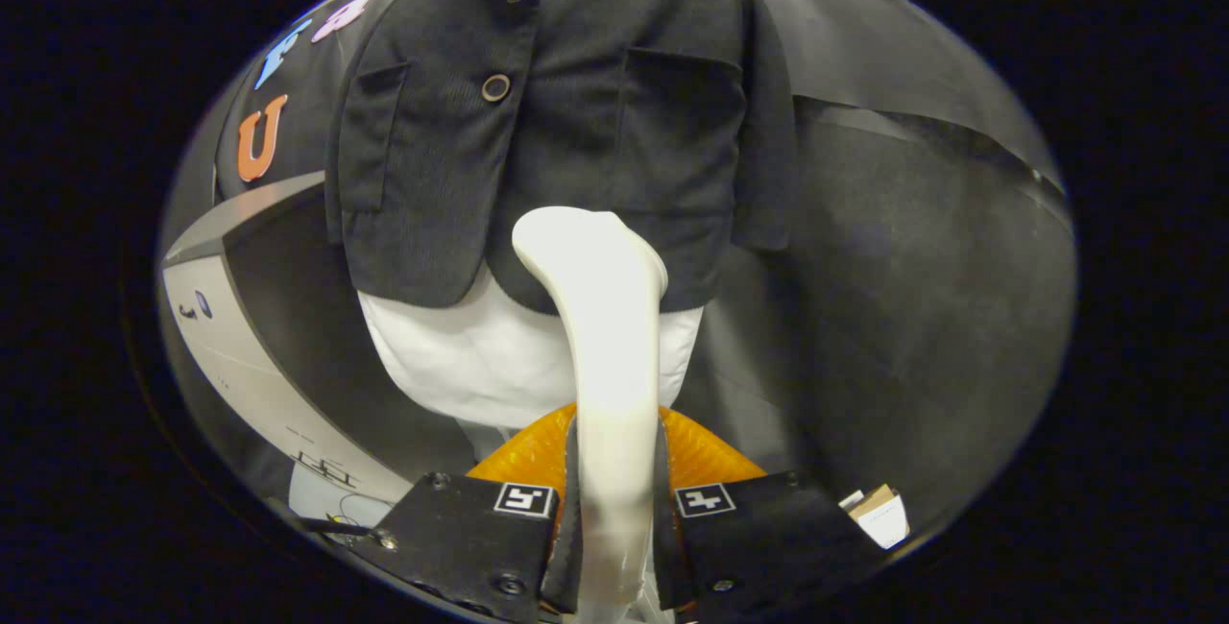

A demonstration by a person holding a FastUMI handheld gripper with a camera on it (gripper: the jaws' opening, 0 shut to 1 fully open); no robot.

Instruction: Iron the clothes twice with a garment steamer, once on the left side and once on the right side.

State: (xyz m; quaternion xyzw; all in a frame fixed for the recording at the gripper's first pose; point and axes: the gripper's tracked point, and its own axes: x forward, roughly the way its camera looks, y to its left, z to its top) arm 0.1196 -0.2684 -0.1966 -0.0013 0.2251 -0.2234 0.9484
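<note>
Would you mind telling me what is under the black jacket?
A white shirt hangs out below the black jacket's hem, and a strip shows at the collar. Its covered middle cannot be seen. The steamer, clamped in the gripper, hides part of the hem.

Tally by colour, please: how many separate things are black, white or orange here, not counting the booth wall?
Black: 2, the jacket and the gripper, whose jaws are shut on the steamer.
White: 2, the steamer and the mannequin under the jacket.
Orange: 1, the ribbed piece just beyond the jaws.
Total: 5.
</note>
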